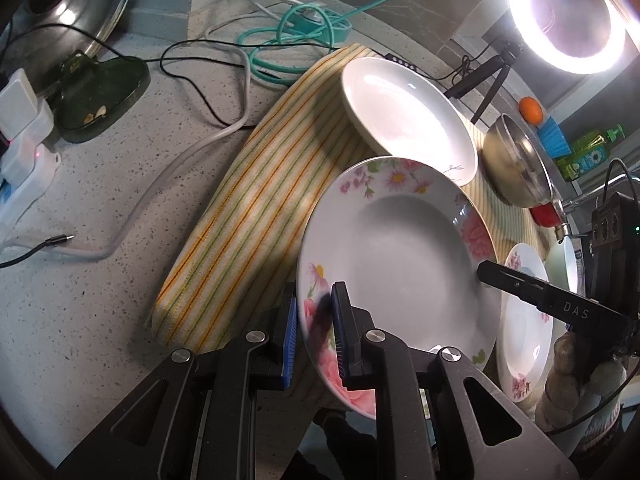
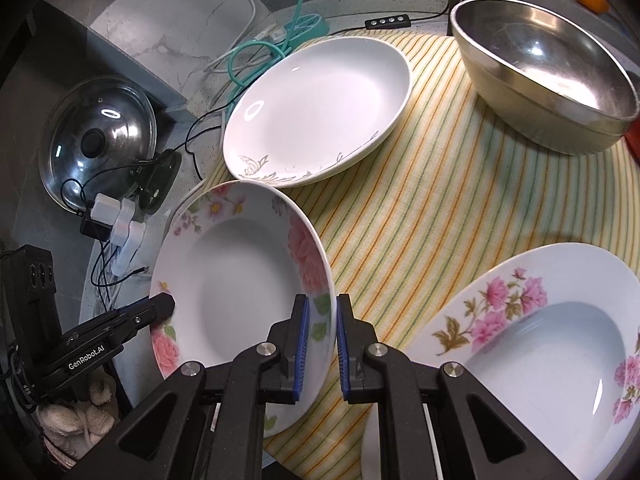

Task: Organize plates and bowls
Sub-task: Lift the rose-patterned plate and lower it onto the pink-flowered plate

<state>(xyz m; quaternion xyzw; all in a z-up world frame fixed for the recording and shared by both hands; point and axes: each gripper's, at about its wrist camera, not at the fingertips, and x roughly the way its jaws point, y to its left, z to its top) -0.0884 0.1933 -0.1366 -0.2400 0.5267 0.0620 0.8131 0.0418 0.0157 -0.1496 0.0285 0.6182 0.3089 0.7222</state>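
Observation:
A deep plate with pink roses on its rim (image 1: pixel 400 248) (image 2: pixel 236 280) is held tilted above the striped cloth (image 1: pixel 248 208) (image 2: pixel 420 220). My left gripper (image 1: pixel 314 336) is shut on its near left rim, and in the right wrist view it reaches in from the left (image 2: pixel 162 307). My right gripper (image 2: pixel 322 344) is shut on the opposite rim and shows at the plate's right edge (image 1: pixel 486 271). On the cloth lie a white plate with grey leaves (image 1: pixel 408 120) (image 2: pixel 320 108), a steel bowl (image 1: pixel 516 160) (image 2: pixel 548 72) and a second flowered plate (image 1: pixel 524 320) (image 2: pixel 540 352).
A glass pot lid (image 2: pixel 100 140) leans at the back left. Cables, plugs (image 1: pixel 24 128) and a teal cord (image 1: pixel 288 36) lie on the speckled counter (image 1: pixel 100 280). A lit ring lamp (image 1: pixel 572 12) stands behind the bowl, near an orange (image 1: pixel 530 110).

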